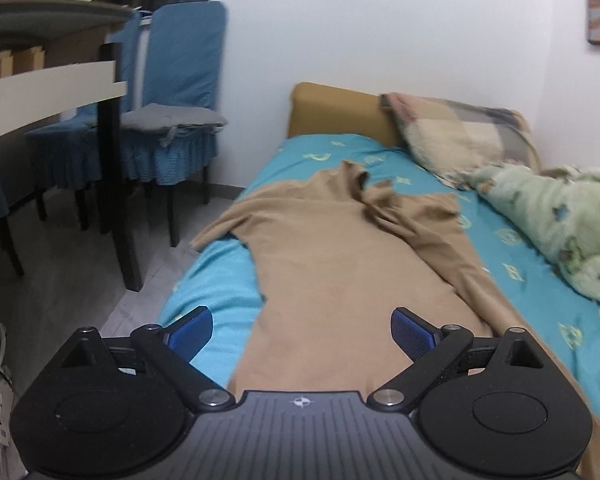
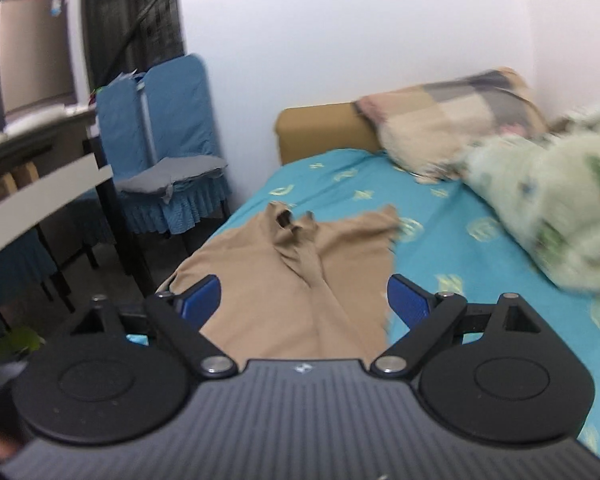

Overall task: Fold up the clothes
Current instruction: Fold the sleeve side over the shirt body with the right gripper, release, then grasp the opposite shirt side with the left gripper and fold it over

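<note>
A tan long-sleeved top (image 1: 332, 264) lies spread lengthwise on the turquoise bed sheet (image 1: 216, 280), collar toward the headboard. One sleeve hangs over the bed's left edge; the other is folded across the body toward the right. My left gripper (image 1: 302, 330) is open and empty, held above the garment's lower part. The same top (image 2: 296, 280) shows in the right wrist view on the sheet (image 2: 460, 248). My right gripper (image 2: 304, 300) is open and empty above the garment's middle, its blue pads (image 2: 406, 300) wide apart.
A patchwork pillow (image 1: 460, 140) and a pale green blanket (image 1: 548, 216) lie at the bed's far right. A mustard headboard (image 1: 332, 112) meets the white wall. Blue-covered chairs (image 1: 172, 120) and a table (image 1: 40, 80) stand left of the bed on the grey floor (image 1: 80, 300).
</note>
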`<move>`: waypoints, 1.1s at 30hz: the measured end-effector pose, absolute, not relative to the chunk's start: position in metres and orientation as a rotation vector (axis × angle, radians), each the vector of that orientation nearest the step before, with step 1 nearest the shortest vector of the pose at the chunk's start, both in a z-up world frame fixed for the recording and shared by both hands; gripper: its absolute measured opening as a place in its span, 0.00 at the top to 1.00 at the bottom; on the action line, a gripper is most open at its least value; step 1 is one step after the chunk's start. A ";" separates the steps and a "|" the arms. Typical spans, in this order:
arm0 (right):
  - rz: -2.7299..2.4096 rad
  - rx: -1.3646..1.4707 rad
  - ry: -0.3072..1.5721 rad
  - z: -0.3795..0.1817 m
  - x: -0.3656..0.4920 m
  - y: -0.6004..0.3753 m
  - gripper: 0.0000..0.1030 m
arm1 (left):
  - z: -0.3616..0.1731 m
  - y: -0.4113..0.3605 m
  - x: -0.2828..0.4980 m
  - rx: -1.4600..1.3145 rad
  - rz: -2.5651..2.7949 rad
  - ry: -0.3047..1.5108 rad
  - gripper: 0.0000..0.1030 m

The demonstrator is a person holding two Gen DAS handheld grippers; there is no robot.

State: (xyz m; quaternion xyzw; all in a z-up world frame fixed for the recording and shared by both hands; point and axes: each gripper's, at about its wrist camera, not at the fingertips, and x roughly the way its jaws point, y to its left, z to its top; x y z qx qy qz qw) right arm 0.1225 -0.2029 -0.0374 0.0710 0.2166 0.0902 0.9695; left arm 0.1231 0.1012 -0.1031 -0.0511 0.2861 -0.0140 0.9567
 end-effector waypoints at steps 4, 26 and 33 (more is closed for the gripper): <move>0.100 0.213 0.456 -0.030 0.061 -0.241 0.11 | -0.089 0.084 0.095 -0.071 -0.084 0.599 0.07; -0.138 0.503 0.382 -0.049 0.026 -0.400 0.11 | -0.135 -0.193 0.054 0.136 -0.606 0.734 0.32; -0.185 0.501 0.426 -0.068 0.040 -0.409 0.11 | -0.190 -0.238 0.080 0.214 -0.550 0.788 0.71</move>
